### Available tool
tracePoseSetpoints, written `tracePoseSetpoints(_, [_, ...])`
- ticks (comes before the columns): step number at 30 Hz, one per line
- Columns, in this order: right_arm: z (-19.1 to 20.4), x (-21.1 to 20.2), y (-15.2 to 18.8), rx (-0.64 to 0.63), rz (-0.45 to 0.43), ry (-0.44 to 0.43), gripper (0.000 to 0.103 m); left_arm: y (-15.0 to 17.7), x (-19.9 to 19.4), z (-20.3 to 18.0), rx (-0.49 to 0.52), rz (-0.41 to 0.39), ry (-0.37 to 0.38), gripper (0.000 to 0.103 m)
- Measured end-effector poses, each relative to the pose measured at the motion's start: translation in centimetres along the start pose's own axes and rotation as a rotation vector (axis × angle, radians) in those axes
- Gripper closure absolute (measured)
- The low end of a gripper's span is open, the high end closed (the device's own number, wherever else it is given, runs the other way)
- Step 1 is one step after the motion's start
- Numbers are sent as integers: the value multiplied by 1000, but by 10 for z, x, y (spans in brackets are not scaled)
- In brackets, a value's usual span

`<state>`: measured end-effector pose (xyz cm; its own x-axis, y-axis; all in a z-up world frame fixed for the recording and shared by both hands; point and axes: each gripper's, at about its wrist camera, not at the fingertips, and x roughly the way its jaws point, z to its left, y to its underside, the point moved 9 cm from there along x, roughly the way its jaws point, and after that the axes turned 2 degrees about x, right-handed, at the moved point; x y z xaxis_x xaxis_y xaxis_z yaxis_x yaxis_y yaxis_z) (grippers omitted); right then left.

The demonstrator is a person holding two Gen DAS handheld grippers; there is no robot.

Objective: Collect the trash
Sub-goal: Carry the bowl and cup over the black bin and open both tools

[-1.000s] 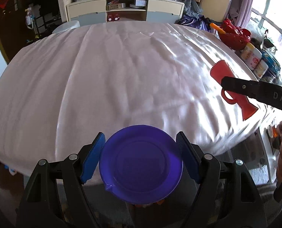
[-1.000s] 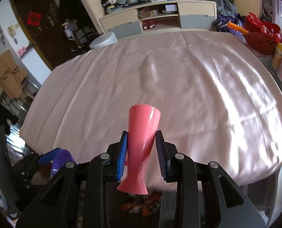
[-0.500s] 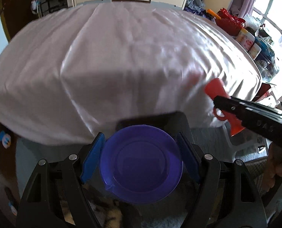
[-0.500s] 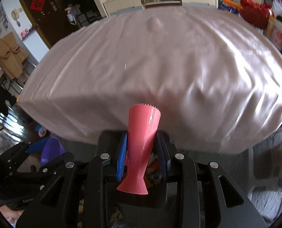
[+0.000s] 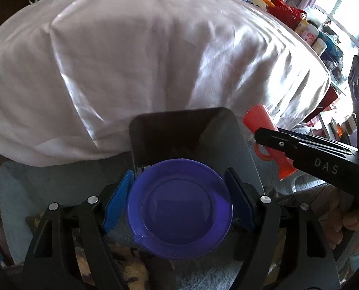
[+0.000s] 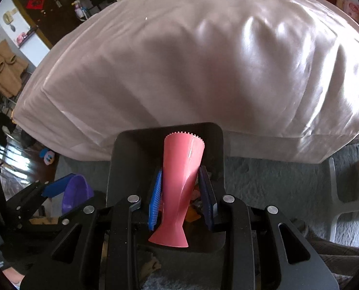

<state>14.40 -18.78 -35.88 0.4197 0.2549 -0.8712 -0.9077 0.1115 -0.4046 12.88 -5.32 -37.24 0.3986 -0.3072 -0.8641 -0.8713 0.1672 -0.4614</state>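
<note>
Purple dish (image 5: pixel 179 207) clamped in the left gripper (image 5: pixel 179 203) and pink cup (image 6: pixel 182 188) pinched in the right gripper (image 6: pixel 182 200) hang over the dark bin (image 6: pixel 128 159), neither dropped in yet.

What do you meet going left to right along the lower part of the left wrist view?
Left gripper's left blue pad → purple bowl → its right blue pad → red cup in the right gripper → person's hand.

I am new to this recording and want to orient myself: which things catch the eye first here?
A purple bowl fills the left gripper, held over a dark bin. A pink scraper stands clamped in the right gripper above the same bin. Behind both spreads a big table under a shiny white cloth.
</note>
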Motion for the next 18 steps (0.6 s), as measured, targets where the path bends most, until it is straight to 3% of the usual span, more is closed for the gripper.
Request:
tracePoseSetpoints(7, [2,4,-1,-1,15,18,69,1,8,-7,23,26,16,29])
tracePoseSetpoints(10, [-2,0,-3,18,-3,26,50,1,9,-7,23,31,10,26])
tracePoseSetpoints(14, [-10,-9,-8,48,-33,34,39,-1,5,-5,26,21,-9,10])
tracePoseSetpoints(18, [-21,-30,-11,82,-89,35,28,-5,-7,-6,14,-1,-17,8])
